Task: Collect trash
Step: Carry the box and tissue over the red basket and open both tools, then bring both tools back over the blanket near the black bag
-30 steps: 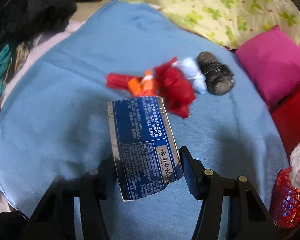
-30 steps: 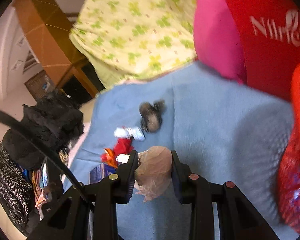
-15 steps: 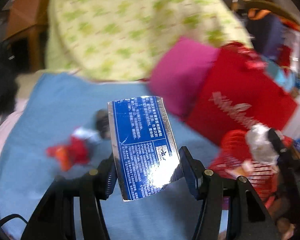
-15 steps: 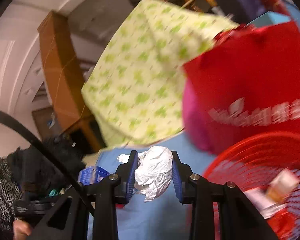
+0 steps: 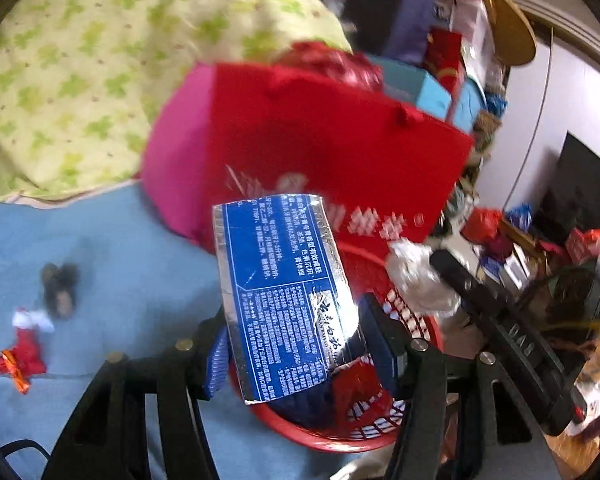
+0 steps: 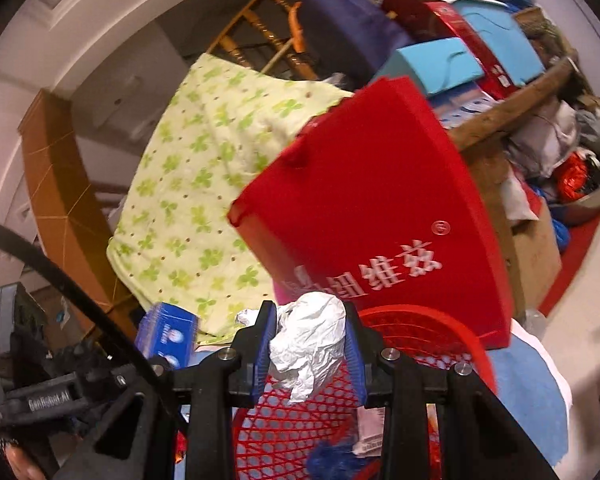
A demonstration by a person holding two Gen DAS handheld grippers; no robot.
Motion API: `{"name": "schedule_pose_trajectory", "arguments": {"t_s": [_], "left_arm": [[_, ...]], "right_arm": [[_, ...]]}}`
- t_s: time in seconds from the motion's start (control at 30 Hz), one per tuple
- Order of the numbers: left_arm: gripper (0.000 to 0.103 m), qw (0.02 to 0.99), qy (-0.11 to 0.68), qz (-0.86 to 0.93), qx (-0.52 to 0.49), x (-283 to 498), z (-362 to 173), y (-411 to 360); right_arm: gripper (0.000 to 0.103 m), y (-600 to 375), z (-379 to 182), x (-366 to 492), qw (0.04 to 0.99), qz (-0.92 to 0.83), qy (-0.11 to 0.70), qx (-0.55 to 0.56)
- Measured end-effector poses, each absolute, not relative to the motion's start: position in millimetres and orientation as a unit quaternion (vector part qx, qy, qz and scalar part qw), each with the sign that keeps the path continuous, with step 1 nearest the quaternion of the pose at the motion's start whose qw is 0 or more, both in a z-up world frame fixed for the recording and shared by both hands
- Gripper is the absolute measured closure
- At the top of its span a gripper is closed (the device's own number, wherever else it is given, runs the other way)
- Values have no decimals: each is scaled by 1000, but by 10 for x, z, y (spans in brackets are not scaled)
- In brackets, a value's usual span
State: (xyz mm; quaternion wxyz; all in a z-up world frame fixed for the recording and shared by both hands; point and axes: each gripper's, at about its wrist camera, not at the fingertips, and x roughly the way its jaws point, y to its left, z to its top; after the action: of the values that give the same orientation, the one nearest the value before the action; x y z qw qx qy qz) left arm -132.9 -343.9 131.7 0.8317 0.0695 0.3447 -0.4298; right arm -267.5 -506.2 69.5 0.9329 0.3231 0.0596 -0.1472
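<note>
Trash sat in both grippers, poised over the red mesh basket [image 6: 452, 332]. Blue foil packet [image 5: 288, 300] stood nearly upright, pinched at its lower part between the pads of the left gripper [image 5: 296, 344], directly above the basket's near rim in the left wrist view. Crumpled white paper wad [image 6: 310, 350] was squeezed between the blue pads of the right gripper [image 6: 310, 354], hanging over the basket's open mouth. Judged as the drop-off step of the collection: both items carried, neither yet released. Next move probably called for spreading each pair of fingers while over the opening, with care that the tall packet tipped inward rather than catching on the rim.

Already inside the basket: some red, white and blue scraps, too blurred to name. Left lying on the blue blanket [image 5: 132, 264], well apart from the basket: a red-and-white wrapper cluster [image 5: 22, 354] and a dark lump [image 5: 60, 290], smeared by motion and not identifiable. Behind the basket leaned a red bag [image 6: 380, 208] with white lettering, a pink cushion [image 5: 180, 160] partly hidden by it. Basket's depth and fill level could not be told; its near side was cut off by the gripper bodies.
</note>
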Motion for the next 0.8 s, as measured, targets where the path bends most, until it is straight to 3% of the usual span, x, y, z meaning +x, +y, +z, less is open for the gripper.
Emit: {"name": "schedule_pose_trajectory", "arguments": {"t_s": [0.03, 0.07, 0.13, 0.37, 0.8], "left_arm": [[33, 829, 350, -429, 74, -1302, 1284, -3488], [27, 827, 355, -430, 78, -1318, 1241, -3523], [27, 824, 358, -432, 77, -1349, 1177, -3529], [27, 841, 338, -413, 85, -1382, 1139, -3182], [26, 916, 320, -216, 110, -1085, 1054, -1908]], "right_arm": [[62, -5097, 683, -2679, 930, -152, 62, 329], [40, -5132, 665, -2688, 925, -157, 61, 340], [24, -5190, 632, -2746, 918, -162, 46, 360], [24, -5087, 694, -2696, 926, -154, 40, 342], [24, -4228, 971, -2200, 964, -80, 28, 253]]}}
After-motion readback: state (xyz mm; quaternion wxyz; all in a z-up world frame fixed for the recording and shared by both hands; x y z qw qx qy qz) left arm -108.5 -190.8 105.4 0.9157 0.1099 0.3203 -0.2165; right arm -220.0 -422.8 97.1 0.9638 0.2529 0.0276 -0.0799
